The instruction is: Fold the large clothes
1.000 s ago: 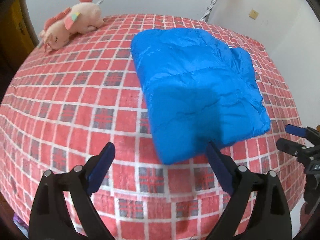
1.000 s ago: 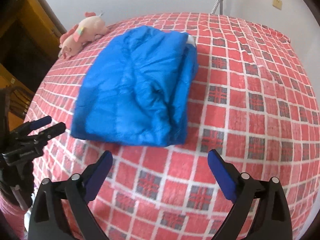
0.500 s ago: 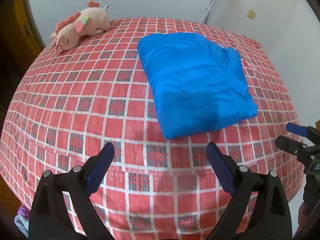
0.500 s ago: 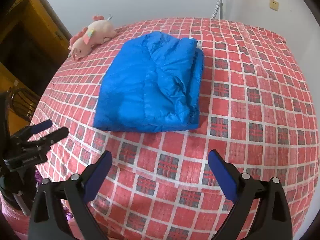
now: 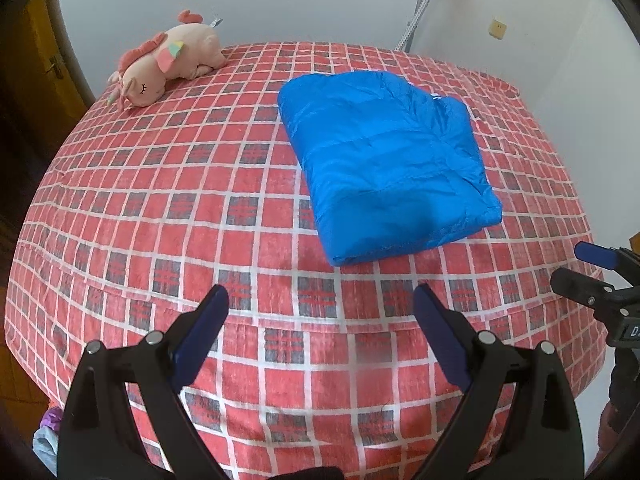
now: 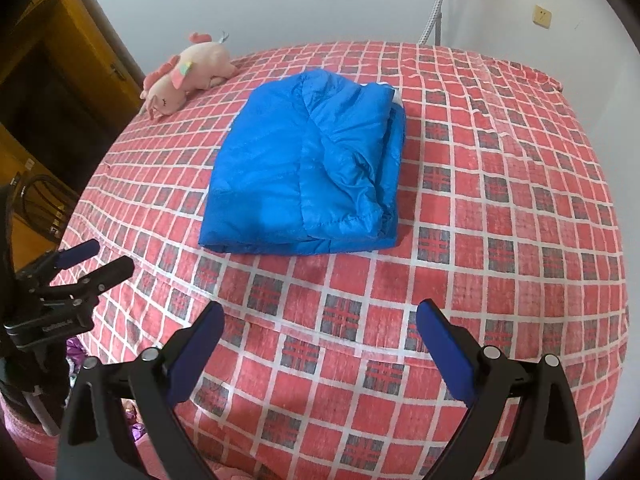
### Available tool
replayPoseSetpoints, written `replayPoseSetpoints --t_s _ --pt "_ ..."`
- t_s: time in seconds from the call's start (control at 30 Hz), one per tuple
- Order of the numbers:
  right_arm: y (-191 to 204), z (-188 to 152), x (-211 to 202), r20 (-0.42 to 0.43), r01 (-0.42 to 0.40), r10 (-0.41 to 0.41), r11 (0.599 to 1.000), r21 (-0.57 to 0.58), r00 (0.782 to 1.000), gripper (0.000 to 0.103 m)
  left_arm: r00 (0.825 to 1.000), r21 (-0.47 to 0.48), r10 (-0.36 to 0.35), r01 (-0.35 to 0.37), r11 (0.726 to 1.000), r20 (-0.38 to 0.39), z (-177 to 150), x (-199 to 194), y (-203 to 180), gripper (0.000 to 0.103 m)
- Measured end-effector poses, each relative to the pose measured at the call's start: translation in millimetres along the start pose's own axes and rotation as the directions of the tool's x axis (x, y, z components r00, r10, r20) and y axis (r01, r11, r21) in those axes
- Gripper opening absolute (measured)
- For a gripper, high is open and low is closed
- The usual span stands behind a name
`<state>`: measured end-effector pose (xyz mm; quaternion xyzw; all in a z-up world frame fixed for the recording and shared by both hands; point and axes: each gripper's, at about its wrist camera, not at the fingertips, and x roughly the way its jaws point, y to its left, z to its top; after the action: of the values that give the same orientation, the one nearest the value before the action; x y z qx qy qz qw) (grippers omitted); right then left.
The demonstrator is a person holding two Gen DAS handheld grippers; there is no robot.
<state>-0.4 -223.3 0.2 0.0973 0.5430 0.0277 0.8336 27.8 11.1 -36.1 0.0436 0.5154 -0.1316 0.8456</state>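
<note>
A blue puffer jacket (image 5: 384, 160) lies folded into a thick rectangle on the red checked bed (image 5: 180, 208); it also shows in the right wrist view (image 6: 308, 176). My left gripper (image 5: 322, 300) is open and empty, held back above the bed's front edge, well short of the jacket. It also shows at the left of the right wrist view (image 6: 96, 258). My right gripper (image 6: 320, 314) is open and empty, also above the front edge. It shows at the right of the left wrist view (image 5: 584, 266).
A pink plush unicorn (image 5: 168, 64) lies at the bed's far left corner. White walls stand behind and to the right of the bed. A wooden door and cupboard (image 6: 52, 92) stand to the left. Clothes lie on the floor by the bed's near left corner (image 5: 46, 436).
Both grippers have drawn back from the jacket toward the bed's front edge. The jacket looks smaller and farther off, and has not changed shape.
</note>
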Motion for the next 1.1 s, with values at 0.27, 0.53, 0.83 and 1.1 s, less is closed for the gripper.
replayPoseSetpoints --t_s 0.27,0.53,0.83,1.1 --pt "7 -2 -6 -0.002 0.012 -0.012 1.0 -0.009 1.0 0.098 1.0 -0.007 -0.003 0.003 1.0 0.012 -4 -11 2 0.092" --pt "8 -2 -10 0.0 0.012 -0.012 1.0 -0.011 1.0 0.099 1.0 0.0 -0.005 0.005 1.0 0.021 -4 -18 0 0.092" --pt "9 -3 -10 -0.005 0.019 -0.019 1.0 -0.005 1.0 0.099 1.0 0.003 -0.003 0.003 1.0 0.019 -4 -19 -1 0.092" --pt "9 -3 -9 -0.006 0.021 -0.021 1.0 0.0 1.0 0.099 1.0 0.009 -0.002 0.002 1.0 0.016 -3 -18 0 0.092"
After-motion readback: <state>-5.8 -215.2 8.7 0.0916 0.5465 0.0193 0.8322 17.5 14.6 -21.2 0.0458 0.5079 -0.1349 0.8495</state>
